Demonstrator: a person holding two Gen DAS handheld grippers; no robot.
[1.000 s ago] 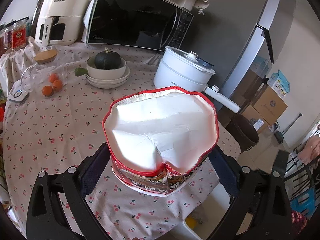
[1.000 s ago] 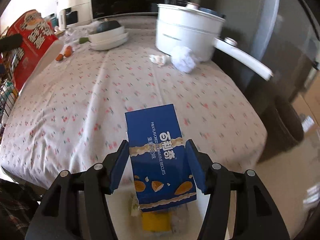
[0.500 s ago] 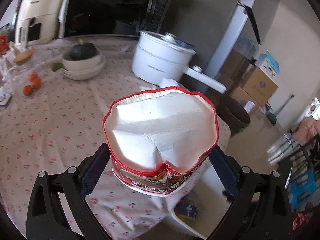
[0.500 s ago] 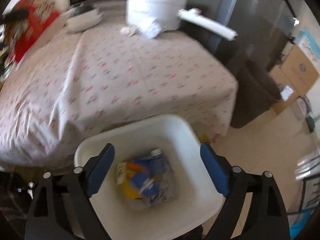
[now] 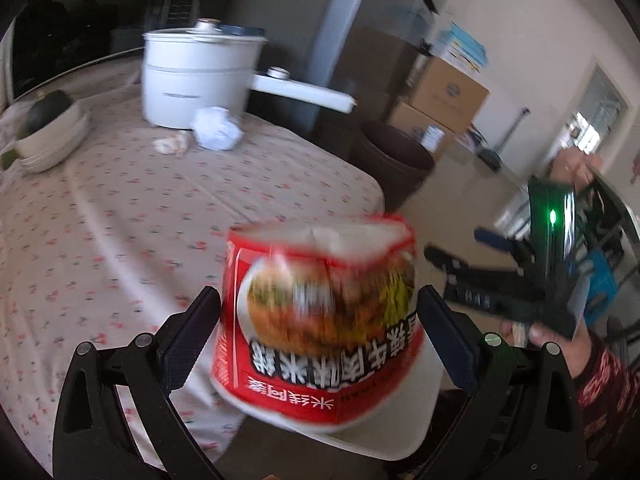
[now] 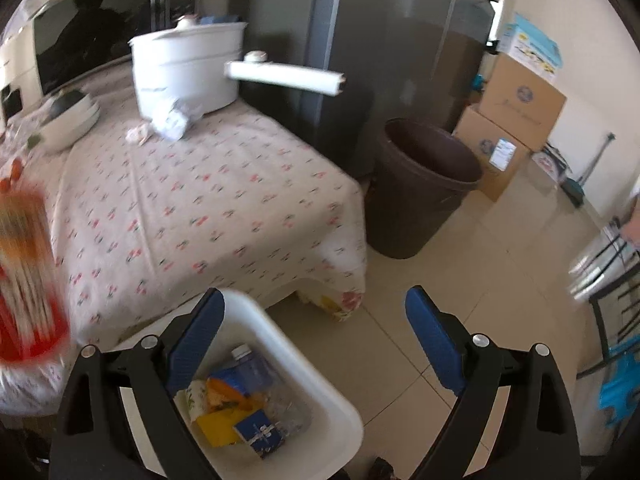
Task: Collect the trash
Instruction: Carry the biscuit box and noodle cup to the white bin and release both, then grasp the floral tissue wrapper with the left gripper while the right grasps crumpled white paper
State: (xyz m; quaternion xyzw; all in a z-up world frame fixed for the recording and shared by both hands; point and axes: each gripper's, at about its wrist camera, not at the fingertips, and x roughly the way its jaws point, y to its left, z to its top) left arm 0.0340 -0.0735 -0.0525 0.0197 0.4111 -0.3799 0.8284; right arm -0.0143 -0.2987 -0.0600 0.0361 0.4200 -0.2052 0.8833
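- A kitchen: a table under a cherry-print tablecloth [image 6: 208, 208], a white electric pot [image 6: 188, 68] at its far end, a brown bin [image 6: 420, 188] on the tiled floor beside it.
- The right gripper [image 6: 312, 332] has nothing between its blue pads; its jaws are wide and opening further, above a white trash bin [image 6: 320, 396] at the table's near edge.
- In that bin lie a blue biscuit box [image 6: 260, 436], yellow packaging and a bottle, partly hidden by the left finger.
- The left gripper [image 5: 320, 336] is clamped on a red noodle cup [image 5: 320, 320], blurred by motion, over the white bin's rim.
- Crumpled paper [image 5: 218, 133] sits on the cloth against the pot.
- The cup shows only as a red smear at the right view's left edge.
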